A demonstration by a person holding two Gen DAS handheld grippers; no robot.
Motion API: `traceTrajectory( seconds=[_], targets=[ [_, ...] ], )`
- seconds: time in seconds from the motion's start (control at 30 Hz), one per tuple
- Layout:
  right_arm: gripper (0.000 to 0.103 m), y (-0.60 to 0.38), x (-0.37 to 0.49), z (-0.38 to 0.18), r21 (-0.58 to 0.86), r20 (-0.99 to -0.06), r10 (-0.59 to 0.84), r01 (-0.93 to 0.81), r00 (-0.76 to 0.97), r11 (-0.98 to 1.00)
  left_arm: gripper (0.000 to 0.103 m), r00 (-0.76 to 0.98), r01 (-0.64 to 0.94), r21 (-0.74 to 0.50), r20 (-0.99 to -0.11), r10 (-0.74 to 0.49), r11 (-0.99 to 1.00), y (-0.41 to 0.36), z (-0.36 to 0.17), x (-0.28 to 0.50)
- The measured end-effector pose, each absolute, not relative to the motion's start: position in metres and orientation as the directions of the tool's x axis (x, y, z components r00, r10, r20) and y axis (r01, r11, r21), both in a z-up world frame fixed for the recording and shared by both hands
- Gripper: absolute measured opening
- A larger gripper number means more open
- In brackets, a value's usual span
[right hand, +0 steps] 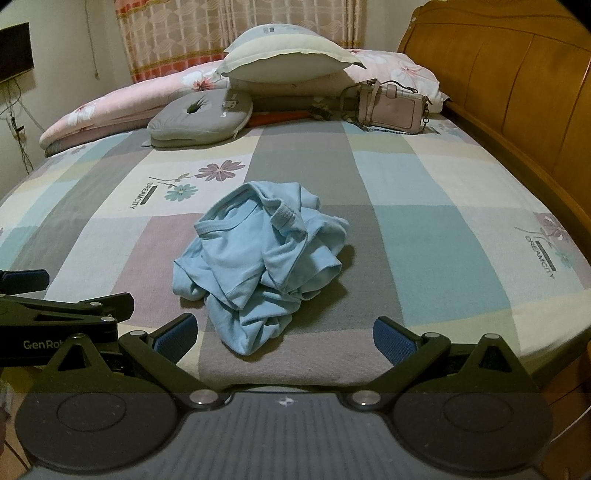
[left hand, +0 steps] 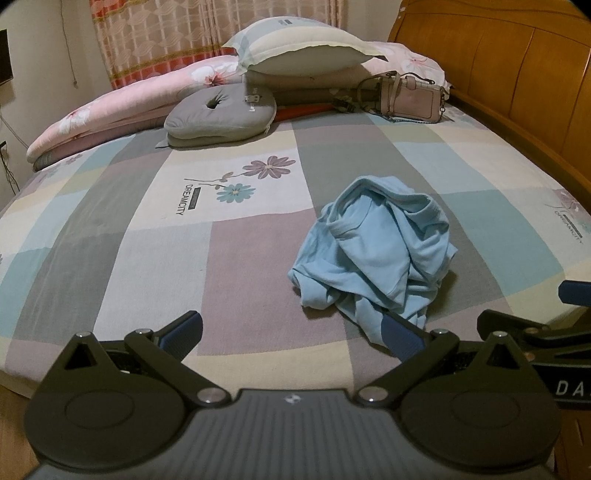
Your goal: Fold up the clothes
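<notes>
A light blue shirt (left hand: 373, 254) lies crumpled in a heap on the checked bedsheet (left hand: 147, 236); it also shows in the right wrist view (right hand: 258, 258). My left gripper (left hand: 291, 334) is open and empty, hovering at the bed's near edge, with the heap just ahead and to its right. My right gripper (right hand: 282, 338) is open and empty, with the heap's near end lying between and just beyond its fingertips. Each gripper shows at the edge of the other's view, the right one (left hand: 535, 328) and the left one (right hand: 66, 306).
At the far end lie a pale pillow (left hand: 299, 48), pink floral bedding (left hand: 122, 107), a grey cushion (left hand: 221, 114) and a pink handbag (left hand: 410, 98). A wooden headboard (left hand: 517, 74) runs along the right. A curtain (left hand: 166, 33) hangs behind.
</notes>
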State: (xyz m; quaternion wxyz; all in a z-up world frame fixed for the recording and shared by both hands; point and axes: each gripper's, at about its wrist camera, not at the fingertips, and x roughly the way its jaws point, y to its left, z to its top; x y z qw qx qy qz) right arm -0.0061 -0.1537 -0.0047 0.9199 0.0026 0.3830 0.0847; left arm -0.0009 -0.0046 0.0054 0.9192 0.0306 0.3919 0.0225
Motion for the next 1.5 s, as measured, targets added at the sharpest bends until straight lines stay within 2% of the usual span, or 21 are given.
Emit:
traceTrajectory(
  seconds=[1.5],
  targets=[
    [0.103, -0.1539, -0.0104, -0.0043, 0.082, -0.698, 0.171, -0.160, 0.695, 0.984, 0.102, 0.694, -0.026, 0.076, -0.716, 0.073, 0.997, -0.0056, 0.0045, -0.0052]
  ],
)
